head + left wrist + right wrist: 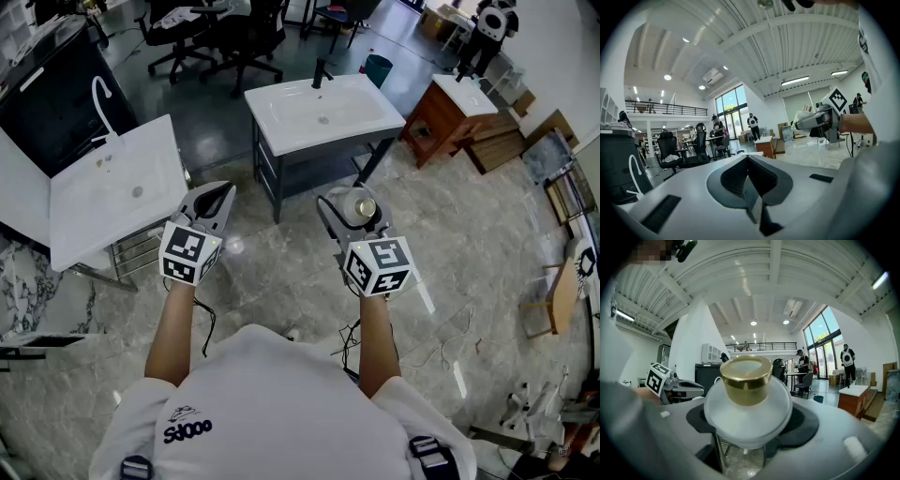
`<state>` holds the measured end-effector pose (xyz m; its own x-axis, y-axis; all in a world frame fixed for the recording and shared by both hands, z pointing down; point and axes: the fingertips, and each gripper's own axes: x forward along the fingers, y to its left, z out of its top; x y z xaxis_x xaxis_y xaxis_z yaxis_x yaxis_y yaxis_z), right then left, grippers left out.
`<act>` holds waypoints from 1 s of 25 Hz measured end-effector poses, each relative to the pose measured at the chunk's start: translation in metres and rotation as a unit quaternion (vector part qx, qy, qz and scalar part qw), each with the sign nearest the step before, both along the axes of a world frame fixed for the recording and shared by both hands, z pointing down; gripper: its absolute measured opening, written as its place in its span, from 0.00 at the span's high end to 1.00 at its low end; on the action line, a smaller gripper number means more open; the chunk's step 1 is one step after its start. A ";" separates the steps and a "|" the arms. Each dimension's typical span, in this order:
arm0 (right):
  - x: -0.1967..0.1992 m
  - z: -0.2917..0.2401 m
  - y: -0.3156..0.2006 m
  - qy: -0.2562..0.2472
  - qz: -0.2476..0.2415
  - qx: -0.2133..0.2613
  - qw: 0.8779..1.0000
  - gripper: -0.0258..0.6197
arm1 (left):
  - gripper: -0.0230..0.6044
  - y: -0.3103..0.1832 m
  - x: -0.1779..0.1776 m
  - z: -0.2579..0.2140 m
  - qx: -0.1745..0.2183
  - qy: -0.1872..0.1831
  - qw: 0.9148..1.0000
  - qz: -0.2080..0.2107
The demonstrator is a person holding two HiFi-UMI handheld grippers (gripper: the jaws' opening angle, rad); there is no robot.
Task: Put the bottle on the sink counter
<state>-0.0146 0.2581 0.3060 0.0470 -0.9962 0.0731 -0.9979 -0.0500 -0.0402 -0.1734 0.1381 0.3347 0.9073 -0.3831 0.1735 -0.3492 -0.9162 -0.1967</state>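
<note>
Sinks fill the far part of the head view. The white sink [323, 112] on the dark frame, with a black tap [322, 72] at its back edge, lies straight ahead of the person. Short of that sink, over the marble floor [281, 272] and well apart from its counter, the right gripper [354, 214] carries the bottle [361, 204] with its gold cap up. Also short of the sink but off to its left, the left gripper [221, 192] hangs alongside, probably just kept clear of the carrying hand.

The left gripper view shows its jaws brought together with nothing between them, so it takes no part in the carry.

The right gripper view shows the jaws spread wide and pressed on the bottle's clear body below the white shoulder, with the cap standing above them. Holding the bottle upright and low on the body probably lets its base meet the counter first. Placing looks not yet begun, since the bottle has to travel to the sink.
</note>
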 end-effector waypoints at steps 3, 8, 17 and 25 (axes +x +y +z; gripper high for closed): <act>0.002 0.002 -0.001 0.000 0.000 -0.001 1.000 0.42 | 0.95 0.000 0.003 0.000 0.000 0.000 1.000 0.000; 0.005 0.001 0.001 -0.014 -0.017 0.005 1.000 0.42 | 0.95 0.001 0.009 -0.001 -0.001 0.000 1.000 0.000; 0.017 0.008 0.000 -0.019 -0.022 -0.011 1.000 0.42 | 0.95 0.004 0.017 0.005 -0.005 -0.005 1.000 -0.012; 0.040 0.013 0.005 -0.021 -0.036 -0.020 0.999 0.42 | 0.95 0.015 0.040 0.008 -0.008 -0.005 1.000 -0.023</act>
<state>0.0254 0.2629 0.3190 -0.0280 -0.9933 0.1125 -0.9966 0.0190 -0.0806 -0.1336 0.1531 0.3427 0.8869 -0.4215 0.1890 -0.3890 -0.9021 -0.1867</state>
